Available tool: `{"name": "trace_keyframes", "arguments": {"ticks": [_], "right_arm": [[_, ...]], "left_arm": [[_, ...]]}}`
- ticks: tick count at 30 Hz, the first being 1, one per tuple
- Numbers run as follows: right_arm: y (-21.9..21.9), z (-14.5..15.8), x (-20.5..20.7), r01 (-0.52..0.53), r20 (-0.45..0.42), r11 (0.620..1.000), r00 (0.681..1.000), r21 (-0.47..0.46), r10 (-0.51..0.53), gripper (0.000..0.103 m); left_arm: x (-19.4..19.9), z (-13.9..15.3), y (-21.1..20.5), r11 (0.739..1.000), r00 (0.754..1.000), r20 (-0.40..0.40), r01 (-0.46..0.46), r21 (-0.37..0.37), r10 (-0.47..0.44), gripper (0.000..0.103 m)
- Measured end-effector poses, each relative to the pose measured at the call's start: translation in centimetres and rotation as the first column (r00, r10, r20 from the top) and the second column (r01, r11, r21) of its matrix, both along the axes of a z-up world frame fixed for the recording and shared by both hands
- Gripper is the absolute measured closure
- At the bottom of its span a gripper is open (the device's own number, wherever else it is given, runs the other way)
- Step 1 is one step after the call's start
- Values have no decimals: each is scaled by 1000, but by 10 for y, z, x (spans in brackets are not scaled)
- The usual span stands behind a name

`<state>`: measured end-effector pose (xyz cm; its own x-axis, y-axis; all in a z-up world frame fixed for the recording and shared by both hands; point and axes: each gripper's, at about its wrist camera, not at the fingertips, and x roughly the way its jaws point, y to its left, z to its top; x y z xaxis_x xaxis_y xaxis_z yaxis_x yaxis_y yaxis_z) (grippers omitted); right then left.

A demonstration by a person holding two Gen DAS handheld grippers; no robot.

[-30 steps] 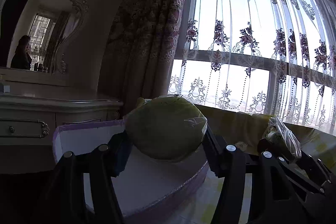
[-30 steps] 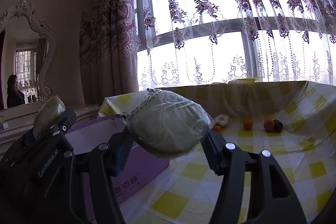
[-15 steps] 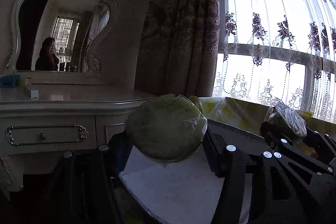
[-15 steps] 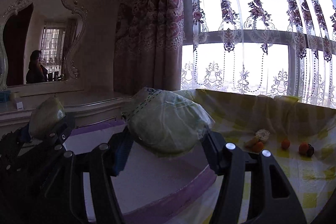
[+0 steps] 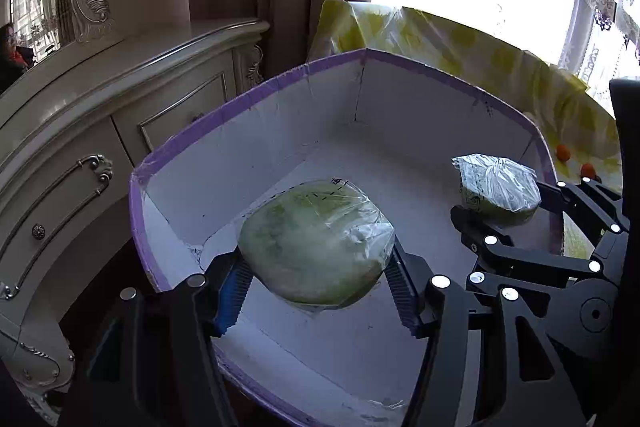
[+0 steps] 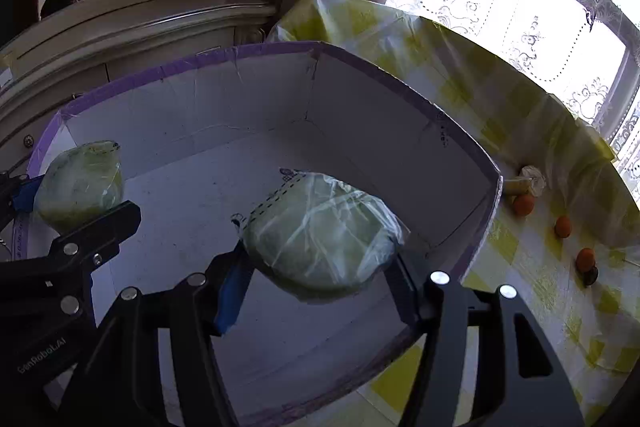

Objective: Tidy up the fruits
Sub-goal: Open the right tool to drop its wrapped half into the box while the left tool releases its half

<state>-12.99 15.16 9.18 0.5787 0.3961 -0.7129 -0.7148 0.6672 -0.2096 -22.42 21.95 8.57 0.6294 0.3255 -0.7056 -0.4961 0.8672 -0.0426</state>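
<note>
- The left gripper [image 5: 316,287] clenched a round green melon [image 5: 314,243] in crinkled film, above the box [image 5: 248,143] floor.
- The right gripper [image 6: 320,291] clenched a second wrapped melon [image 6: 320,235] over the same white, purple-rimmed cardboard.
- Only the right view showed three oranges [image 6: 563,226] right of it, on checked cloth [image 6: 540,307].

Both grippers [image 5: 316,287] [image 6: 316,291] are built of black linkages studded with silver screws; blue ribbed pads [image 5: 232,291] are fitted.
</note>
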Motion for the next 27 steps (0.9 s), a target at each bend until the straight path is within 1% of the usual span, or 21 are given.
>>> {"name": "trace_keyframes", "arguments": {"ticks": [2, 4, 7, 15, 16, 17, 19, 20, 21, 22, 23, 27], "right_arm": [[6, -2, 2, 1, -16, 999, 1000, -43, -2, 41], [7, -1, 5, 7, -34, 999, 999, -51, -9, 38], [10, -5, 4, 4, -23, 996, 1000, -94, -7, 37], [7, -6, 2, 4, 0, 995, 1000, -104, -4, 34], [8, -6, 0, 8, 17, 994, 1000, -111, -6, 29], [7, -6, -1, 26, 50, 992, 999, -122, -20, 19], [4, -5, -1, 24, 60, 994, 998, -109, -17, 19], [3, -5, -1, 19, 55, 995, 998, -99, -13, 18], [1, -3, -1, 12, 53, 996, 999, -88, -8, 17], [1, -2, -2, 7, 52, 997, 999, -77, -3, 13], [0, -1, -3, 1, 54, 998, 999, -69, 3, 9], [-5, 1, -8, -5, 89, 999, 996, -47, 9, 7]], "left_arm": [[1, -3, 1, 1000, 999, -27, 17, -12, -17, 44], [2, -2, 3, 999, 999, -43, 20, -28, -21, 43], [7, -2, 4, 1000, 996, -81, 22, -17, -23, 41], [6, -1, 5, 999, 997, -80, 19, -27, -21, 40], [5, -1, 4, 999, 996, -81, 19, -27, -21, 40], [5, 0, 4, 999, 997, -77, 21, -28, -23, 39], [3, 3, 6, 998, 998, -53, 31, -51, -33, 37], [1, 5, 7, 997, 999, -34, 35, -71, -37, 33], [-1, 8, 7, 995, 999, -7, 46, -87, -46, 27], [-3, 11, 8, 994, 999, 12, 44, -97, -43, 16], [-6, 15, 8, 994, 999, 40, 38, -100, -34, 16], [-12, 26, 10, 996, 996, 92, 15, -90, -7, 16]]}}
